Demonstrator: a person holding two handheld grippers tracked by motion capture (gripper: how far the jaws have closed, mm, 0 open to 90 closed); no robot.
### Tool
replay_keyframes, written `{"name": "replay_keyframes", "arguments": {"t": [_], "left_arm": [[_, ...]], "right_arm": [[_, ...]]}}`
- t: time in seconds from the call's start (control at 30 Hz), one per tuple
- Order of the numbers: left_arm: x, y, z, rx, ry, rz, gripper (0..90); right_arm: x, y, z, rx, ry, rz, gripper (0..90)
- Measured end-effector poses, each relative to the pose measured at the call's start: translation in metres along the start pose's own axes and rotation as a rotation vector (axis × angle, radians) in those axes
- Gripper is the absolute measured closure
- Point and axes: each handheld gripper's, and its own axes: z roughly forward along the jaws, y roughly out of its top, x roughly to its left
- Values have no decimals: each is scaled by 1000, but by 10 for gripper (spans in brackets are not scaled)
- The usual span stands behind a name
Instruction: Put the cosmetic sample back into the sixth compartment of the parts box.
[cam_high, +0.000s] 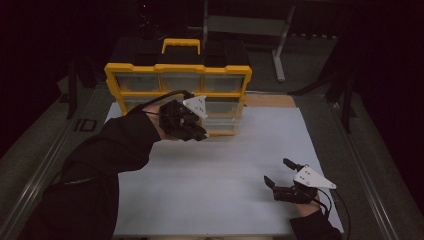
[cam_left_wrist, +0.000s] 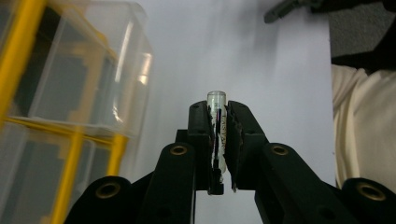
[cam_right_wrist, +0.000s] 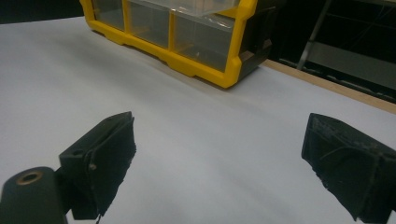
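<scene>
Left gripper view | clear tube (cam_left_wrist: 217, 126) upright btwn jaws, tip past them | left gripper (cam_left_wrist: 219, 140) clamped on it

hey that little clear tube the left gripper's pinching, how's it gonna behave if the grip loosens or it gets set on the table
The clear tube looks smooth and round, so it may slip between the left gripper's pads. Laid on the flat white table, it would probably roll. It seems thin-walled and light, perhaps fragile.

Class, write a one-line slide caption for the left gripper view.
Left gripper shut on a small clear tube, beside the yellow drawer organizer above the white table.
</scene>
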Motion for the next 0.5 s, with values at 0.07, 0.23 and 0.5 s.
{"name": "replay_keyframes", "arguments": {"t": [0.07,0.23,0.5], "left_arm": [[4,3,-2,-7,6,2,813],[10,10,-2,-16,23,-1,813],[21,24,-8,-39,34,7,813]], "right_arm": [[0,0,0,1,2,2,95],[0,0,0,-1,2,2,95],[0,0,0,-4,3,0,95]]}}
